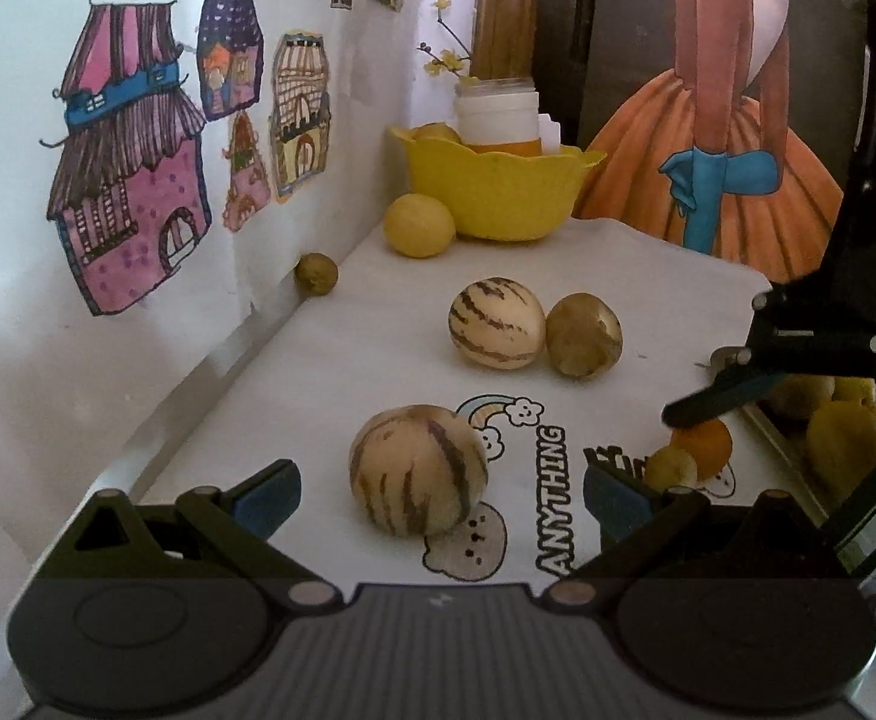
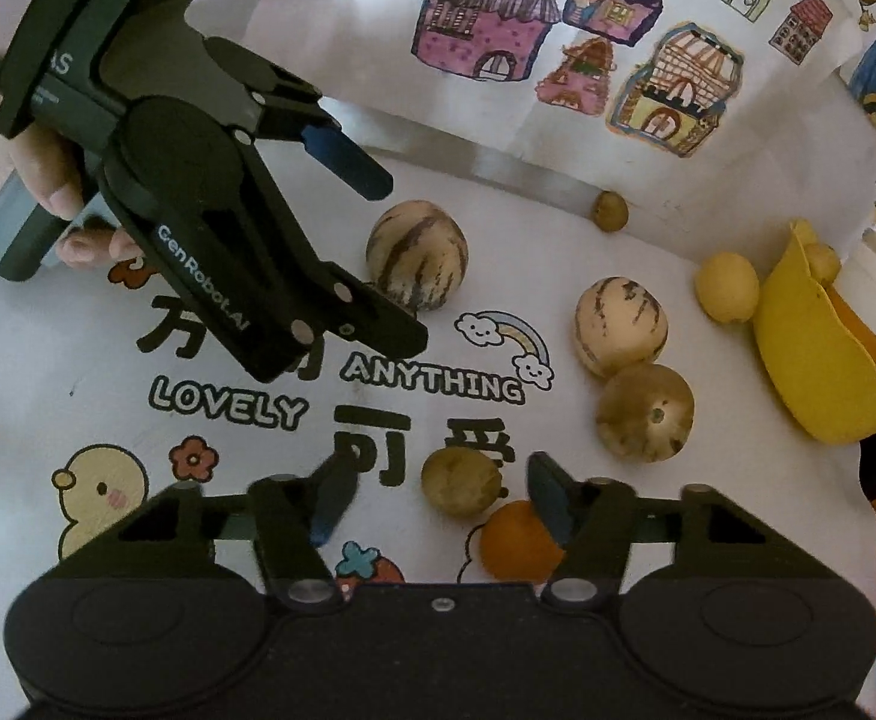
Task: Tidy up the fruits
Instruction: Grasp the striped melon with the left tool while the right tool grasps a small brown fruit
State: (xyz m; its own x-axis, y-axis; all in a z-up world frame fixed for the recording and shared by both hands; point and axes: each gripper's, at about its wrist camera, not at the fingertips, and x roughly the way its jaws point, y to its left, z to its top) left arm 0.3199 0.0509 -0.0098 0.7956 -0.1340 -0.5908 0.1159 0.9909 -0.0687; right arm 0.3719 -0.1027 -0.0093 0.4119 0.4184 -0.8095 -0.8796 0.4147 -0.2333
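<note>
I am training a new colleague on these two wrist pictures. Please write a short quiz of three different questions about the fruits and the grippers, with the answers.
1. True or false: the left gripper is open, with a striped melon between its fingers but not yet pinched.
2. Multiple choice: what lies right next to the far striped melon? A) an orange B) a brown fruit C) a banana
3. Fill in: the orange lies on the white cloth beside the open right ______, not in the yellow bowl.

Key
1. True.
2. B: the brown fruit sits against it.
3. gripper.
</note>
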